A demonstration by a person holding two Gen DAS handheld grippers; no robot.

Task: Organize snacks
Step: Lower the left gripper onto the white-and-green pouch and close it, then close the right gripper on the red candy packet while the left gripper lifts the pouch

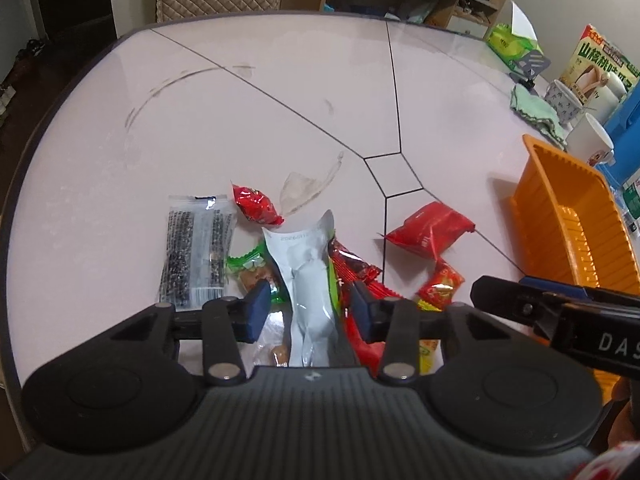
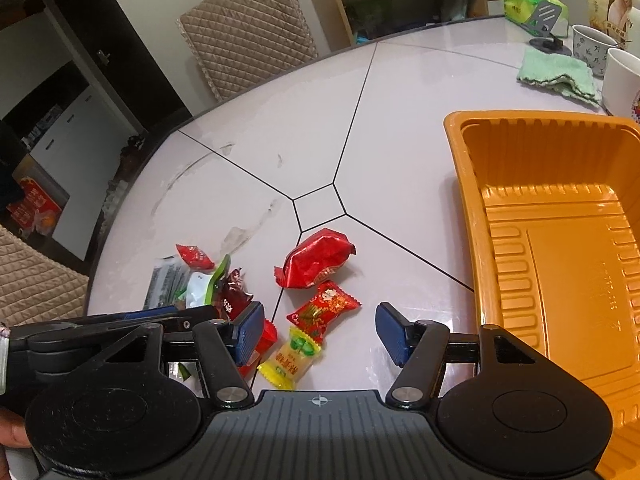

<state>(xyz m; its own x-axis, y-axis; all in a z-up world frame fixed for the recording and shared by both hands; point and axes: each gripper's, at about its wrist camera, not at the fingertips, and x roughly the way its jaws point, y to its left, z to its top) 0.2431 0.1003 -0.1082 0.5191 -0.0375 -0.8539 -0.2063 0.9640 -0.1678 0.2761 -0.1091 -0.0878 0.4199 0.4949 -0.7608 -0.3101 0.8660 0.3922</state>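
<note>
Snacks lie in a loose pile on the pale table (image 2: pixel 400 152), just left of an empty orange tray (image 2: pixel 560 264). In the left wrist view, the left gripper (image 1: pixel 309 308) points down with its jaws partly apart around a white packet (image 1: pixel 310 280); whether the pads press it I cannot tell. In the right wrist view, the right gripper (image 2: pixel 320 334) has its jaws apart, straddling a yellow candy (image 2: pixel 290 358) and a small red wrapper (image 2: pixel 324 308) without touching either. A big red packet (image 2: pixel 316 258) lies just beyond.
</note>
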